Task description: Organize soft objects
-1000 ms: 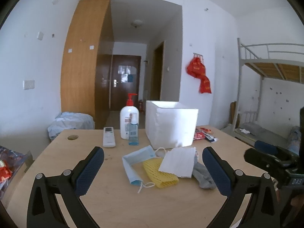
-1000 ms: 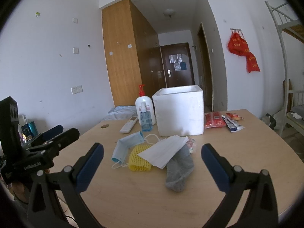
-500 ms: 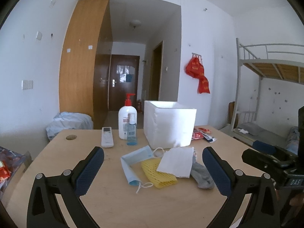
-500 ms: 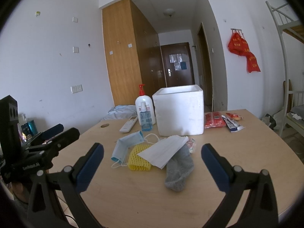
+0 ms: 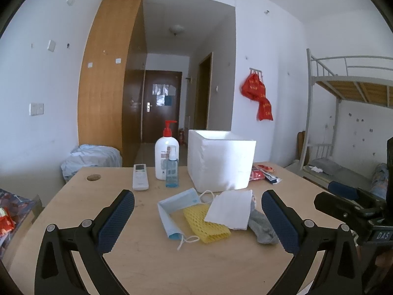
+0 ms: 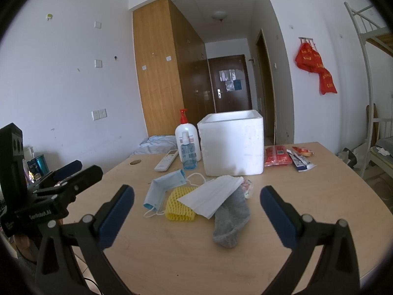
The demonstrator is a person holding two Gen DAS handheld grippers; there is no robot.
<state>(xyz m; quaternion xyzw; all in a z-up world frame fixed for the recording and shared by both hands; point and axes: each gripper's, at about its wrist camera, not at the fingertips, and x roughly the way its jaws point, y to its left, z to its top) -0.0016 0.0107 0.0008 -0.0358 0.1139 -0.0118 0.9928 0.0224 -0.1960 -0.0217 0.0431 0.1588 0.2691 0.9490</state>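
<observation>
Wooden table (image 5: 221, 265): netted yellow foam (image 5: 206, 223), ribbed grey sock (image 6: 231, 221); both tools (image 5: 196, 218) (image 6: 196, 218) wide open, seemingly empty.

Masks (image 5: 228, 209), sock (image 6: 231, 217) before foam box (image 5: 221, 159), bottles (image 5: 165, 156) left

table (image 6: 307, 196): pale matt wood. box (image 6: 233, 147): rough white foam. sock (image 6: 231, 221): grey knit cloth. yellow net sleeve (image 6: 178, 207): foam mesh. finger pads (image 5: 118, 218): textured blue rubber.

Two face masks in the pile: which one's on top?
The white mask: it overlaps the yellow foam net and grey sock. The blue mask lies folded beside them.
</observation>
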